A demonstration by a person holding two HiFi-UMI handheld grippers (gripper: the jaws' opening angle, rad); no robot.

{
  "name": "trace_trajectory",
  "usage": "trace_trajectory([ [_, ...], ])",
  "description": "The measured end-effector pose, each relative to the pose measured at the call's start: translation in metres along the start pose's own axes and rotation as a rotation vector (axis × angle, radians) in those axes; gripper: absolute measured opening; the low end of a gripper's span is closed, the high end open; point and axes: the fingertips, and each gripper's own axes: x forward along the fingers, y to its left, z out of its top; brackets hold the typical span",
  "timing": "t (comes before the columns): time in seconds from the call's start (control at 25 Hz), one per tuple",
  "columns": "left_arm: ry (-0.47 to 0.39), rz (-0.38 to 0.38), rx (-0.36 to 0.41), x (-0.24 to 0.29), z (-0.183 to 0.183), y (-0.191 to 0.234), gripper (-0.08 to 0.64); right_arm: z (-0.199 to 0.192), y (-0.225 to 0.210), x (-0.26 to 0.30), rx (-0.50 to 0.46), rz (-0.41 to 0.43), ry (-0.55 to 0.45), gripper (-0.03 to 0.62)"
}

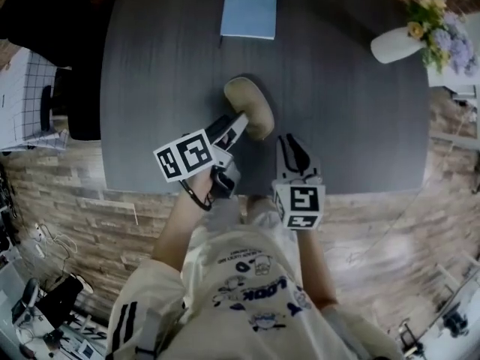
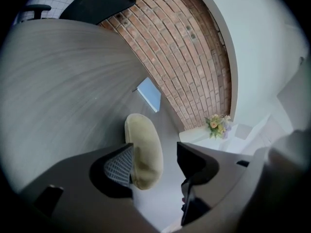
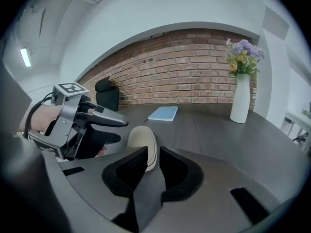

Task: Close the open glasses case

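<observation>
A beige oval glasses case (image 1: 251,105) lies near the front middle of the dark table (image 1: 352,126). Its lid rests down on its base, and a thin seam shows along its side in the right gripper view (image 3: 142,141). My left gripper (image 1: 234,126) reaches it from the front left, open. In the left gripper view the case's (image 2: 145,144) near end sits between the wide jaws (image 2: 155,155), close to the left pad, with a gap on the right. My right gripper (image 1: 289,141) hovers just right of the case, its jaws (image 3: 153,154) narrowly apart with nothing between them.
A blue notebook (image 1: 248,10) lies at the table's far edge. A white vase with flowers (image 1: 397,43) stands at the far right. A black chair (image 1: 71,103) sits off the table's left side. The table's front edge runs just below both grippers.
</observation>
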Motion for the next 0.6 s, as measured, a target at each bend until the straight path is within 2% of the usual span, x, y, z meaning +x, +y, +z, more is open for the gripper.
trace_trajectory([
  [0.08,-0.006,-0.003,-0.008,0.003,0.002,0.003,0.261,-0.009,0.003,0.007,-0.002,0.036,0.028,0.099],
  [0.12,-0.005,0.000,-0.014,0.004,0.002,0.005,0.262,-0.014,0.004,0.009,-0.001,0.051,0.042,0.105],
  [0.32,0.012,0.029,-0.038,0.008,-0.002,0.015,0.276,-0.042,0.010,0.017,-0.034,0.104,0.130,0.110],
  [0.48,0.016,0.011,-0.092,0.017,-0.002,0.015,0.275,-0.050,0.020,0.023,0.000,0.141,0.180,0.110],
  [0.6,0.029,0.013,-0.099,0.022,0.000,0.018,0.276,-0.060,0.023,0.029,0.008,0.154,0.203,0.110],
])
